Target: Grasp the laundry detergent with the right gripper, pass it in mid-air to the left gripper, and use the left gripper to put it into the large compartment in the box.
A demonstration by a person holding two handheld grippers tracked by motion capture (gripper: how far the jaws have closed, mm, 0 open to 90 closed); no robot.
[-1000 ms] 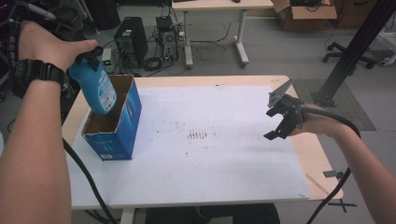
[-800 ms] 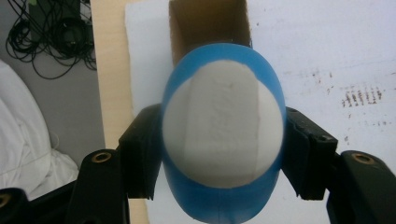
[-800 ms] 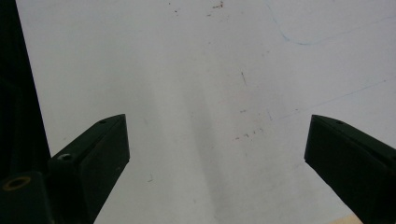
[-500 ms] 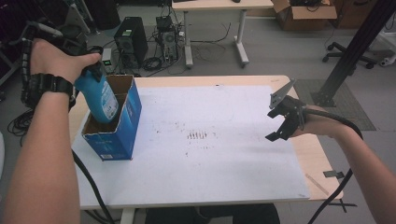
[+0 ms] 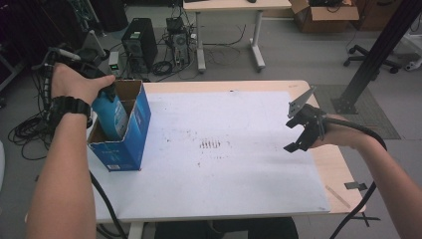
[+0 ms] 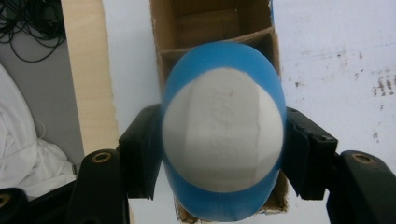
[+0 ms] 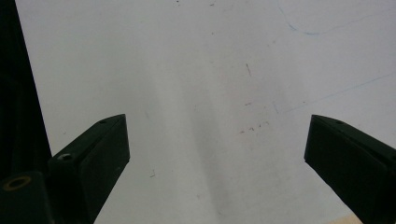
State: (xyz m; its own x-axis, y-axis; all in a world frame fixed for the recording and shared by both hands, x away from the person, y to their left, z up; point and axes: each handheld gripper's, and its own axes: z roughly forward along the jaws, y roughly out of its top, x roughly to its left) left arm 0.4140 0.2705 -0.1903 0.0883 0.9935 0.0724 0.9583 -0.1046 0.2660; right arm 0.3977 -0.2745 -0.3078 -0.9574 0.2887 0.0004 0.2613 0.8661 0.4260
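A blue bottle [image 5: 113,115] with a white label hangs partly inside an open blue cardboard box [image 5: 133,134] at the table's left edge. My left gripper [image 5: 102,94] is shut on the bottle from above. In the left gripper view the bottle's white-and-blue bottom [image 6: 223,135] sits between the two black jaws, over the box's brown compartments [image 6: 210,25]. My right gripper [image 5: 298,133] hovers open over the white sheet [image 5: 224,149] at the table's right side. Nothing lies between its black fingers [image 7: 93,154] in the right gripper view.
The wooden table edge [image 5: 338,169] runs along the right of the white sheet. Dark scribbles [image 5: 211,144] mark the sheet's middle. Behind the table stand a computer tower [image 5: 138,45], tangled cables and another desk [image 5: 229,30]. A black cable [image 5: 107,204] trails along the left forearm.
My left gripper has sunk with the blue bottle, so that the bottle now reaches down into the box. The right gripper has kept still.
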